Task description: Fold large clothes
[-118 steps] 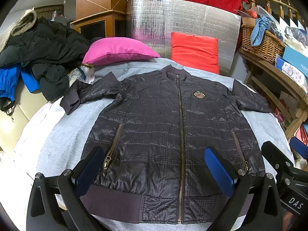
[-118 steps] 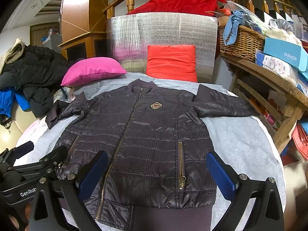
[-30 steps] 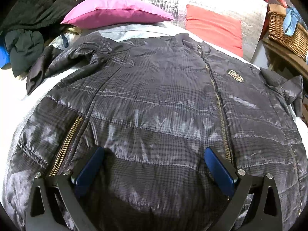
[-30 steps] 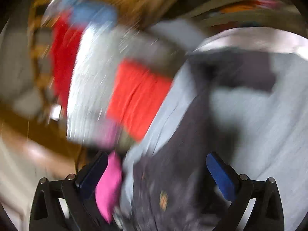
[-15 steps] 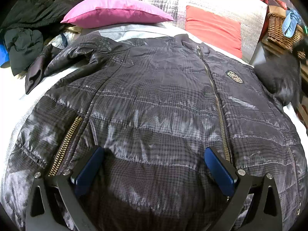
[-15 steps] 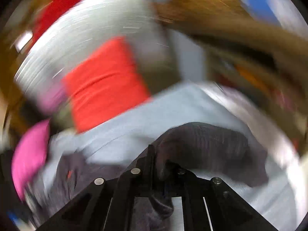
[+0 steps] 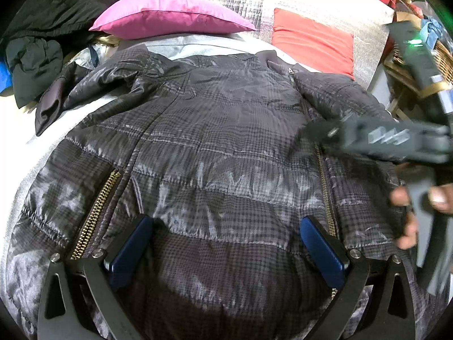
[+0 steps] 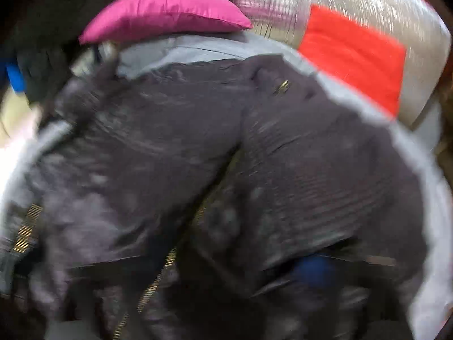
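A dark quilted jacket (image 7: 220, 147) with brass zippers lies front up on a grey sheet (image 7: 198, 44). My left gripper (image 7: 226, 243) is open, its blue pads resting low over the jacket's lower front. The jacket's right sleeve (image 7: 342, 99) is folded in over the chest. My right gripper (image 7: 334, 131) reaches in from the right above the central zipper, blurred. In the right wrist view the jacket (image 8: 170, 147) fills the frame and the folded sleeve (image 8: 325, 170) drapes over my fingers; only a blue pad (image 8: 314, 272) shows.
A pink pillow (image 7: 170, 14) and a red pillow (image 7: 314, 39) lean on a silver foil panel (image 7: 249, 2) at the back. A pile of dark clothes (image 7: 39, 36) lies at the left. A wicker basket (image 7: 444, 59) stands on a wooden shelf at the right.
My right gripper closed on the right sleeve's cuff and carried it left over the jacket's chest. The left gripper has stayed in place on the jacket's lower front.
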### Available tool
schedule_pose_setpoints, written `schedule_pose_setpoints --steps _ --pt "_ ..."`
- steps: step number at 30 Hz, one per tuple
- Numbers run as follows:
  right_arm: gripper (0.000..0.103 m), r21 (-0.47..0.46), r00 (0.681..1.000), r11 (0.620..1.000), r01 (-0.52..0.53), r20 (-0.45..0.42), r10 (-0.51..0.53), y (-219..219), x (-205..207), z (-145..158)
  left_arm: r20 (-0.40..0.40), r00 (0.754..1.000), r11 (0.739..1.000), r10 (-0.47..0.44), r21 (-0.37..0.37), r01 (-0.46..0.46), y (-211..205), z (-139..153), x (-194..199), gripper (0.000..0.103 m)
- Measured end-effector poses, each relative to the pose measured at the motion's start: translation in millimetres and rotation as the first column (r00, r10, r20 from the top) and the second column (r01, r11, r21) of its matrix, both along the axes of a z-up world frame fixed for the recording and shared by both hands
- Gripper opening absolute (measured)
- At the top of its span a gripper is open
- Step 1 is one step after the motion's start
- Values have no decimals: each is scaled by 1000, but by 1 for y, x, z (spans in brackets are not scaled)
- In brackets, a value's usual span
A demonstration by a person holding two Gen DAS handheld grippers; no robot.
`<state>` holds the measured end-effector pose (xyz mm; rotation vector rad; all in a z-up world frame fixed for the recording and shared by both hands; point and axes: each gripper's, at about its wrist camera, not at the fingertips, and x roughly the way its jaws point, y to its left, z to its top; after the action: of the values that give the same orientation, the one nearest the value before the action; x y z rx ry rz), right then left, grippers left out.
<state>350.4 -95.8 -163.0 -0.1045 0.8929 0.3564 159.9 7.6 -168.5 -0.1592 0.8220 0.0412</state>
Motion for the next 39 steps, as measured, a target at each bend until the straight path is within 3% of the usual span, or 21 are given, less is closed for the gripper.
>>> schedule_pose_setpoints --steps 3,5,7,9,11,12,14,15,17,19,22,24,27,29,30,32,33,35,36,37,39 --pt "103 201 998 978 55 -5 -56 -35 -10 15 -3 1000 1000 1 5 -1 -1 0 0 103" --pt "103 381 990 915 135 -17 -139 -75 -16 25 -5 1000 1000 1 9 -1 -2 0 0 103" --pt "103 540 972 813 219 -53 -227 -117 -17 28 -16 1000 1000 2 21 -2 -4 1 1 103" --pt "103 674 943 677 297 -95 -319 -161 -26 23 -52 999 998 10 61 -6 -10 3 3 103" --pt "103 756 920 559 342 -148 -364 -192 -24 18 -106 994 996 3 91 7 -15 8 9 103" --pt "103 795 909 480 371 -206 -362 -210 -20 3 -133 991 995 -4 96 17 -17 14 13 103" --pt "103 824 899 397 405 -280 -337 -228 -12 -17 -128 991 995 -28 94 40 -25 37 20 103" --pt "103 840 905 377 391 -276 -325 -230 -10 -25 -103 994 993 -42 108 53 -32 52 24 103" --pt "103 845 921 406 347 -226 -317 -226 -12 -19 -61 995 982 -80 168 89 -51 78 35 103" --pt "103 854 930 412 317 -195 -311 -221 -14 -22 -39 988 947 -148 282 153 -88 102 57 103" --pt "103 910 947 337 240 -143 -287 -229 -25 -28 -51 962 856 -269 445 263 -149 114 94 103" --pt "102 949 947 230 214 -144 -287 -246 -33 -39 -94 946 811 -311 492 315 -183 110 124 103" --pt "102 984 944 37 177 -159 -290 -263 -36 -53 -165 941 797 -297 499 339 -204 98 161 103" --pt "101 987 943 -26 162 -162 -290 -269 -40 -58 -217 934 756 -283 549 357 -217 83 177 103" --pt "101 986 943 -43 159 -165 -289 -270 -40 -59 -230 931 729 -283 579 365 -223 77 181 103" --pt "101 987 943 -31 159 -161 -290 -268 -39 -57 -234 928 660 -291 653 372 -235 69 184 103" --pt "101 987 943 -22 159 -158 -293 -266 -39 -55 -234 925 608 -299 701 374 -243 63 185 100" --pt "101 987 943 -10 160 -155 -294 -267 -41 -56 -270 920 552 -285 738 388 -249 52 191 70" --pt "101 987 944 -6 160 -155 -293 -266 -41 -57 -301 913 559 -276 722 407 -247 49 194 45" --pt "101 987 944 -5 160 -155 -292 -268 -41 -55 -322 906 592 -276 685 424 -244 50 194 39" --pt "101 987 944 -1 161 -155 -293 -266 -41 -55 -293 911 638 -291 650 412 -236 58 190 39"
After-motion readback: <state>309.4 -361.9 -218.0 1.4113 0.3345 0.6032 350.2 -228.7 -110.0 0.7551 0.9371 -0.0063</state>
